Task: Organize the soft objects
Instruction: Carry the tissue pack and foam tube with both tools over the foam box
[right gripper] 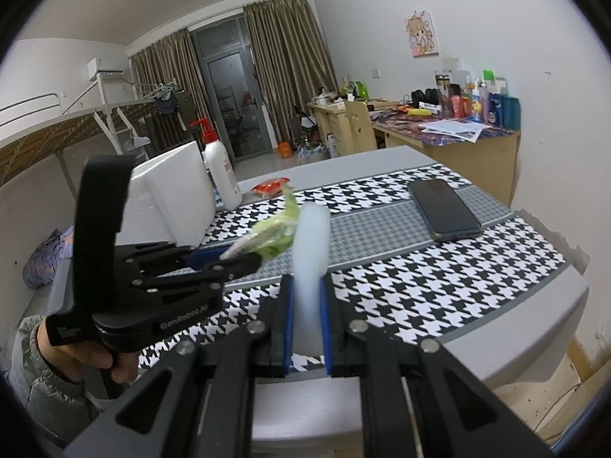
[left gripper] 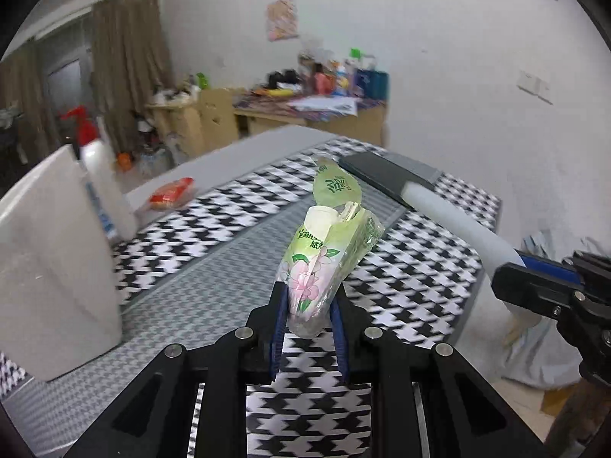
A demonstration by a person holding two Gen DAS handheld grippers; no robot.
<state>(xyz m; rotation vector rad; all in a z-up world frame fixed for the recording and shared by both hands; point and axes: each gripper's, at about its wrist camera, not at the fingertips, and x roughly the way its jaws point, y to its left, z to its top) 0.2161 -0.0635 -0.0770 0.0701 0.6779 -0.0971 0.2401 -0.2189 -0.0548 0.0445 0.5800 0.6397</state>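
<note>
Fingers point(left gripper: 339, 316) of the left gripper point(left gripper: 308, 315) pinch the tissue pack point(left gripper: 324, 255) by its lower end, lifting it above the table point(right gripper: 496, 305). The right gripper point(right gripper: 306, 305) clamps 1 white foam tube point(right gripper: 311, 252), likely for sorting.

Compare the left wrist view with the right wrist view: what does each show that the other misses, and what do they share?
Only the left wrist view shows the printed flower face of the green tissue pack, clamped in the left gripper.
Only the right wrist view shows the whole phone, the bunk bed, the balcony door and the hand holding the left gripper.
Both show the white foam strip in the right gripper, the pump bottle, the red packet and the houndstooth cloth.
</note>
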